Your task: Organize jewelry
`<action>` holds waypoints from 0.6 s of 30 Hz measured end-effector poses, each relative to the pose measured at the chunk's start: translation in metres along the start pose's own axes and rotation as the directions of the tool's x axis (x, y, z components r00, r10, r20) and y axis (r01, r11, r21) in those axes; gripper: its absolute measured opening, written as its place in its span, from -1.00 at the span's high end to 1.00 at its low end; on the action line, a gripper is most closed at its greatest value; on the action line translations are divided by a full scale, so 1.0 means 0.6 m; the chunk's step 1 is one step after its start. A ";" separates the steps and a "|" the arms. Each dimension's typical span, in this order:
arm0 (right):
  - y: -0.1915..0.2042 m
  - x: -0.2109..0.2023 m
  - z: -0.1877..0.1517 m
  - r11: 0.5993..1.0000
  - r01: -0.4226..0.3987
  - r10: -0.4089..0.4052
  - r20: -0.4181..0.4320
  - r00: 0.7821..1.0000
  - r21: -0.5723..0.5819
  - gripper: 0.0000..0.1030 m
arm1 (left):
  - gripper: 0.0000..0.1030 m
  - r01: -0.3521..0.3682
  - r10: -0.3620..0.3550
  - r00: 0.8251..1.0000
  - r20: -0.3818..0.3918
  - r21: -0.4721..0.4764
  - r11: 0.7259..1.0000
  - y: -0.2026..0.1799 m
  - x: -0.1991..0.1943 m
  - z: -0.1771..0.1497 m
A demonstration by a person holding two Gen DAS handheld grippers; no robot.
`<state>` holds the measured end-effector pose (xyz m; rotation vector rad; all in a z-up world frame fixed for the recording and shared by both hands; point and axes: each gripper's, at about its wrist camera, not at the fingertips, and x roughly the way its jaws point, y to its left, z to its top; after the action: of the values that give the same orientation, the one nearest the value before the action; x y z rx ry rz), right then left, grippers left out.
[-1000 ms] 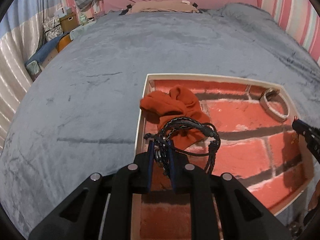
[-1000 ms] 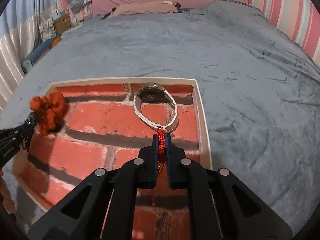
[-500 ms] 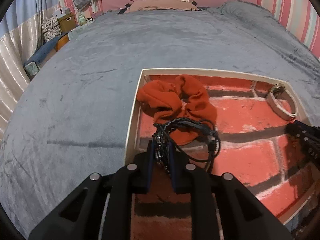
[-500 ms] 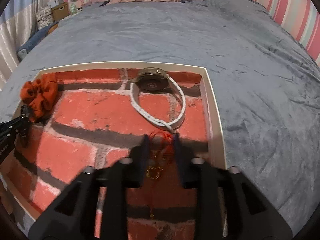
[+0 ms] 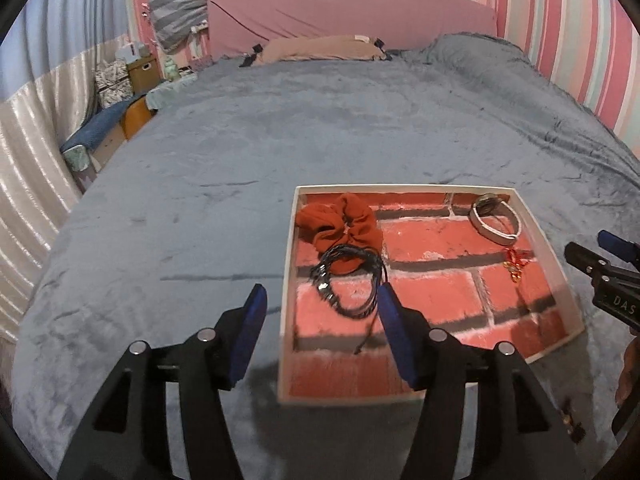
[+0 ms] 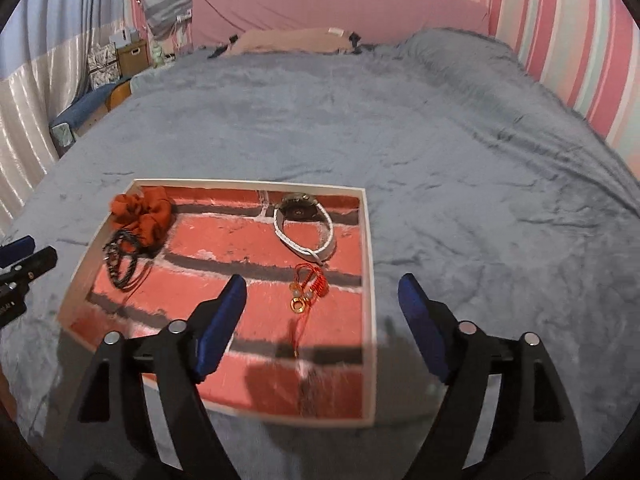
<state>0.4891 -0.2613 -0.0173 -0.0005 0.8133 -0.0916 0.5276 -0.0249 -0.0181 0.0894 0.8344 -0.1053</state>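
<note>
A shallow tray with a brick-pattern floor (image 5: 440,304) (image 6: 224,280) lies on the grey bedspread. In it lie an orange scrunchie (image 5: 340,224) (image 6: 142,216), a black cord bracelet (image 5: 352,280) (image 6: 122,260), a white-strap watch (image 5: 494,220) (image 6: 304,228) and a red cord charm with a gold ring (image 5: 514,266) (image 6: 308,288). My left gripper (image 5: 320,308) is open and empty, raised above the tray's near left side. My right gripper (image 6: 322,300) is open and empty above the tray's near right corner, just short of the charm.
The grey bedspread (image 5: 280,128) stretches all around the tray. A pink headboard (image 5: 352,12) and a beige pillow (image 5: 320,46) are at the far end. Boxes and clutter (image 5: 128,76) stand off the bed's left side.
Both grippers opened, let go of the black bracelet and the red charm in the tray, and pulled back and up away from it.
</note>
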 end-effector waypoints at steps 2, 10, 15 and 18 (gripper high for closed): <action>-0.003 -0.033 -0.008 1.000 -0.003 0.003 0.008 1.000 -0.003 -0.53 | -0.12 -0.006 0.006 1.000 0.002 -0.004 1.000 0.005 -0.032 -0.013; -0.014 -0.173 -0.068 0.999 -0.037 0.037 0.052 0.998 0.006 -0.55 | -0.54 -0.012 0.015 0.998 0.062 -0.042 0.999 0.032 -0.189 -0.090; -0.019 -0.240 -0.125 0.997 -0.067 0.065 0.086 0.994 0.027 -0.61 | -0.57 0.001 0.004 0.997 0.077 -0.065 0.998 0.042 -0.261 -0.166; -0.019 -0.272 -0.174 0.998 -0.064 0.062 0.106 0.992 0.016 -0.62 | -0.58 0.000 0.006 0.996 0.087 -0.072 0.997 0.045 -0.287 -0.213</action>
<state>0.3009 -0.2556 0.0295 0.0385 0.7057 -0.0396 0.3221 0.0271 0.0253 0.0178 0.7502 -0.0758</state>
